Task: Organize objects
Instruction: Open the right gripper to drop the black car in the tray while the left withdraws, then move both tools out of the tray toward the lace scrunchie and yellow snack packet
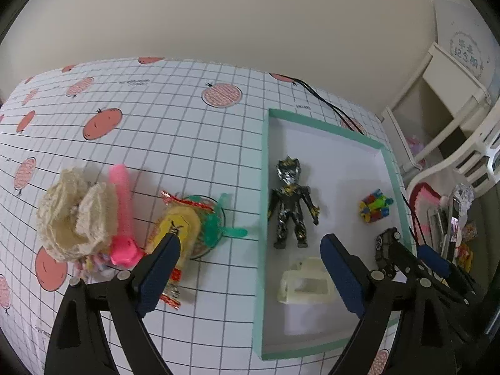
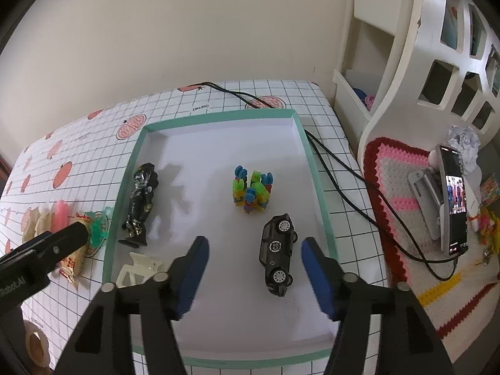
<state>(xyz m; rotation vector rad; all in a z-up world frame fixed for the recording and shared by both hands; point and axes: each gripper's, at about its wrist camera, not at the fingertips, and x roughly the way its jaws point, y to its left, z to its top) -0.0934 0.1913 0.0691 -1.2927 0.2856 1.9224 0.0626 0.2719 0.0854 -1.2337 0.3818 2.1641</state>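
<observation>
Both tongs spread wide & empty over the tray (image 2: 315,168)

Right gripper (image 2: 254,262) straddles the toy car (image 2: 277,254), in tray at 5 o'clock; left gripper (image 1: 250,259) hovers by snack packet (image 1: 175,237), outside tray at 9 o'clock: drop straight, centre pads, squeeze gently

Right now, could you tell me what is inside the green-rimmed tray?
Inside the tray: a dark figure, colourful block cluster, black toy car and white clip, partly hidden by the right gripper.

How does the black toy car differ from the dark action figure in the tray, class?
The toy car lies tipped on its side near the tray's right wall; the action figure lies flat on its back by the left wall. The car is plain black with white wheels; the figure carries silver and gold markings. Both rest inside the green-rimmed tray.
</observation>
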